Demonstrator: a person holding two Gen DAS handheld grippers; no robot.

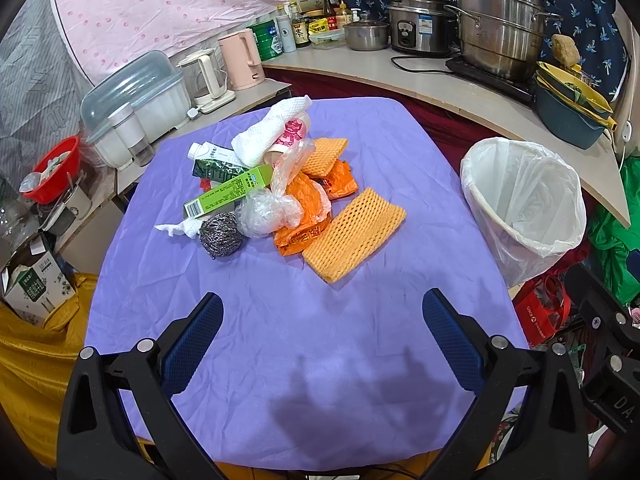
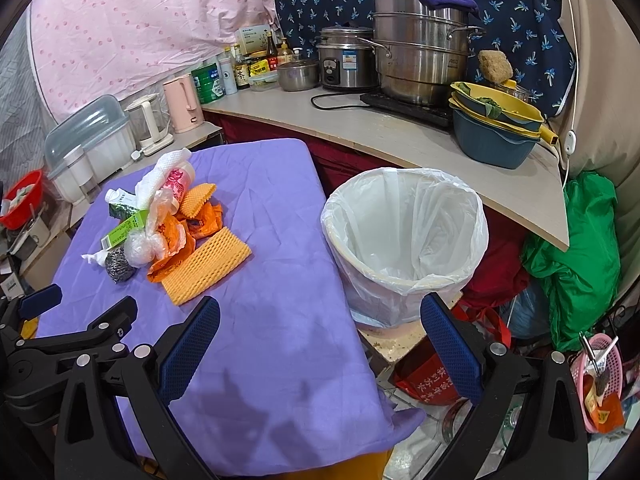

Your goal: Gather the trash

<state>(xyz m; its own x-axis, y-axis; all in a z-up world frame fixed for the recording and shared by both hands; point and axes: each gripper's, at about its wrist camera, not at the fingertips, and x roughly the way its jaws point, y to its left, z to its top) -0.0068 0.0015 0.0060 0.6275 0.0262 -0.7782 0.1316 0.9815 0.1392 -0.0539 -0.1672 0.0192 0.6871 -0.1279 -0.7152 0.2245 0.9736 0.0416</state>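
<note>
While you hold both tools low over the near edge, the table draped in a wrinkled purple cloth point(image 1: 280, 360) fills most of your view. Off its right side stands the round bin lined with a white plastic bag point(image 2: 404, 240), mouth wide, clear of the cloth's edge in the right wrist view. Your left gripper point(image 1: 322, 344) is spread wide with nothing between its blue textured pads point(image 1: 192, 344); your right gripper point(image 2: 320, 344) is just as spread, bare too, one finger over the cloth and the other in front of the bin's base.

All the trash sits heaped at the middle of the cloth, well ahead of both tools. Nearest you lies the flat orange foam mesh sleeve point(image 1: 354, 234), resting partly on a crumpled orange plastic bag point(image 1: 304, 216). Behind them sits a second, smaller orange foam mesh piece point(image 1: 324, 154). On the pile's left a long green cardboard box point(image 1: 228, 194) lies tilted, with a white tube with a dark printed body point(image 1: 214, 158) behind it. A crumpled white paper towel point(image 1: 272, 132) tops the heap, draped over a pink-printed paper cup point(image 1: 290, 136). A knotted clear plastic bag point(image 1: 268, 212) touches the round steel wool scrubber point(image 1: 221, 236), and a small torn white tissue scrap point(image 1: 178, 228) lies just left of that.
</note>
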